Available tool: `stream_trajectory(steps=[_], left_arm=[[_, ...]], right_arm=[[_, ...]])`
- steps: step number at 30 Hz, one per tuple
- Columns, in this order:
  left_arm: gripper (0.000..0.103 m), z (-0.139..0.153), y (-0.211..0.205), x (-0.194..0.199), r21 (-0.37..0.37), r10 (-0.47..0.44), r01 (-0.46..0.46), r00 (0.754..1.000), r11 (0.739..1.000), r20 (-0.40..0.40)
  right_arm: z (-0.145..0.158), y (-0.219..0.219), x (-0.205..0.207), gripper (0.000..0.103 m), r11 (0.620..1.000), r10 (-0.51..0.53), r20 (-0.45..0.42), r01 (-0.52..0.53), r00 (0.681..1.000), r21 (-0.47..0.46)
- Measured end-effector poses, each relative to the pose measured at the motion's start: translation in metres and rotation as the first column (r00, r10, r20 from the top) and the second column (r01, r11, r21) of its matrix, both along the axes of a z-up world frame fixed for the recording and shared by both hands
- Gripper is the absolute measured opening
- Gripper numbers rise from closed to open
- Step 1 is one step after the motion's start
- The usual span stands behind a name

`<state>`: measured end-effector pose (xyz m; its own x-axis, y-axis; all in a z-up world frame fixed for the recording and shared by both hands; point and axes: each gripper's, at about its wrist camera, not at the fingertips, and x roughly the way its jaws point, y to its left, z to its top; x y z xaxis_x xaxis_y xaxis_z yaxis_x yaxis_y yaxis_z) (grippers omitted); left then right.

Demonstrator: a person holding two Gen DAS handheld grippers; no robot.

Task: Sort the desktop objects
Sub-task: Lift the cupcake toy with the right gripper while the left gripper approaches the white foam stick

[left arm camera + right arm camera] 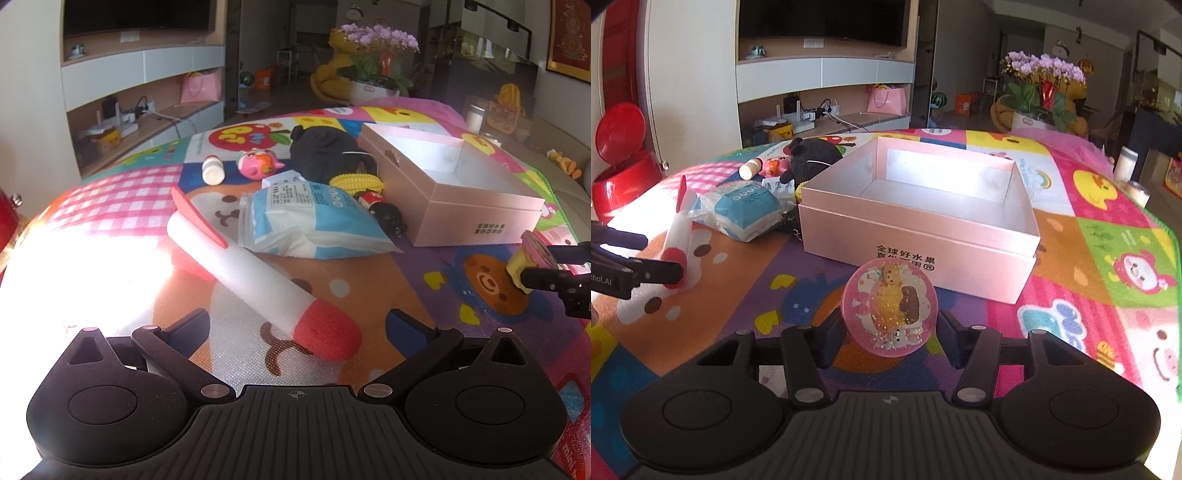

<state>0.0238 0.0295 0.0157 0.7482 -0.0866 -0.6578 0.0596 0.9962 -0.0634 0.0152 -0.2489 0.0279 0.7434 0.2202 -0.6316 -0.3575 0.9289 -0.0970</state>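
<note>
Progress is at its very start, by the look of it: your right hand-held gripper (890, 334) has its pads against the sides of a small pudding cup (889, 306) with a pink cartoon lid, lifted clear of the desk (1071, 266) and just short of the pink box (919, 229). Your left hand-held gripper (297, 325) stands wide open around the red tip of a foam rocket (258, 273), its pads not touching the toy.

Beyond that, the box sits open and, as far as its floor shows, nothing is in it yet. So I judge that no item has been sorted; the cup would be the first.

Left of the box, everything else waits in a loose pile: a blue-and-white wipes pack (306, 221) resting against the rocket, a toy corn cob (354, 181) and a black plush (325, 155) touching the box side, then a pink piggy toy (258, 164) and a small white bottle (213, 170) farther back.
</note>
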Motion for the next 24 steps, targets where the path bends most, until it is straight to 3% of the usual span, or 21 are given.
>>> stream_trajectory(steps=[8,11,16,20,24], left_arm=[[0.103,-0.004,0.002,-0.001,-0.007,0.011,-0.011,1.000,1.000,-0.013],[0.103,-0.004,0.003,0.003,-0.009,0.029,-0.029,0.999,1.000,-0.017],[0.103,0.000,0.001,0.012,-0.031,0.027,-0.027,0.999,0.999,-0.023],[0.103,-0.005,-0.007,0.020,-0.099,-0.041,0.033,0.997,0.995,-0.073],[0.103,-0.007,-0.019,0.024,-0.133,-0.093,0.084,0.994,0.988,-0.060]], right_arm=[[-0.005,0.025,-0.007,0.054,0.983,0.070,0.048,-0.061,0.996,-0.173],[-0.008,0.022,-0.011,0.054,0.985,0.061,0.029,-0.055,0.998,-0.163],[-0.009,0.011,-0.021,0.076,0.993,0.036,0.031,-0.032,0.999,-0.117],[-0.004,0.006,-0.028,0.087,0.996,0.026,0.063,-0.021,0.998,-0.086],[-0.004,0.005,-0.026,0.089,0.998,0.011,0.067,-0.007,0.998,-0.066]])
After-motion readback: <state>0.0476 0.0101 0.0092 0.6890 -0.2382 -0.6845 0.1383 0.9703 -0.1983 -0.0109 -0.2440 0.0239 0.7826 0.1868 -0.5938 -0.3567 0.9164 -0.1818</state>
